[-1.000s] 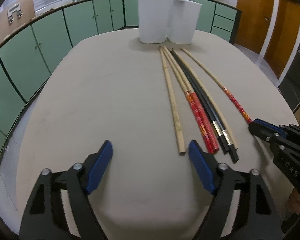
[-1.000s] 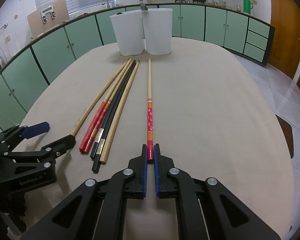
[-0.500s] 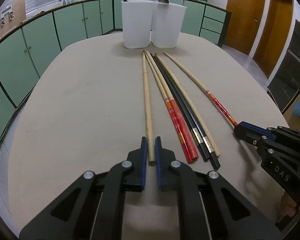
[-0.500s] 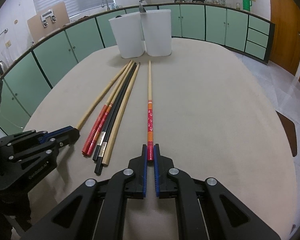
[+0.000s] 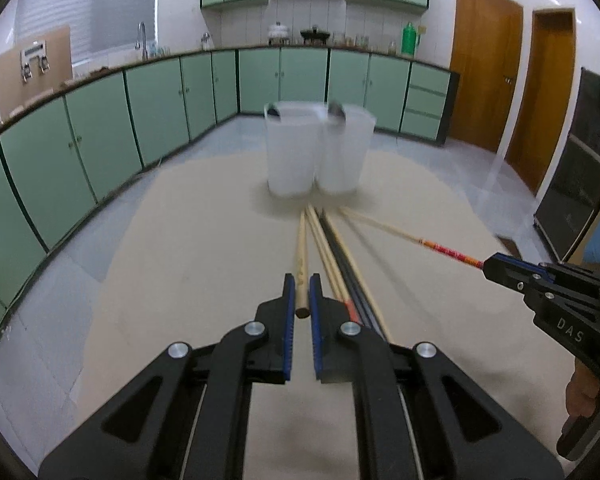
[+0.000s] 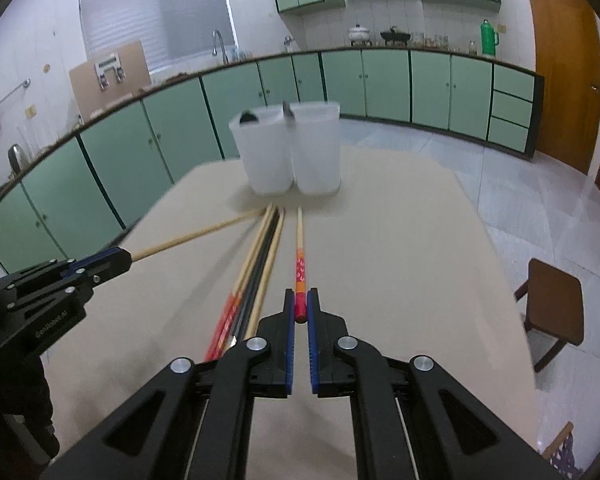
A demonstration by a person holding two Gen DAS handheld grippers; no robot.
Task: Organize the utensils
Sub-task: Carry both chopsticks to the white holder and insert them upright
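Note:
My left gripper (image 5: 302, 292) is shut on the near end of a plain wooden chopstick (image 5: 301, 256) and holds it raised, its far tip pointing at the bins. My right gripper (image 6: 301, 304) is shut on the red end of a red-patterned chopstick (image 6: 300, 256), also lifted. Several other chopsticks (image 5: 340, 264) lie in a bundle on the beige table (image 5: 204, 248); the bundle also shows in the right wrist view (image 6: 256, 276). Two white bins (image 5: 316, 152) stand side by side at the table's far end, each with a dark utensil inside.
Green kitchen cabinets (image 5: 100, 128) curve along the left and back walls. A wooden stool (image 6: 552, 300) stands on the floor right of the table. The right gripper shows in the left wrist view (image 5: 500, 268), the left gripper in the right wrist view (image 6: 112, 260).
My left gripper closed on the plain wooden chopstick. Both grippers have lifted their chopsticks' near ends off the table, so the views now look more level at the bins.

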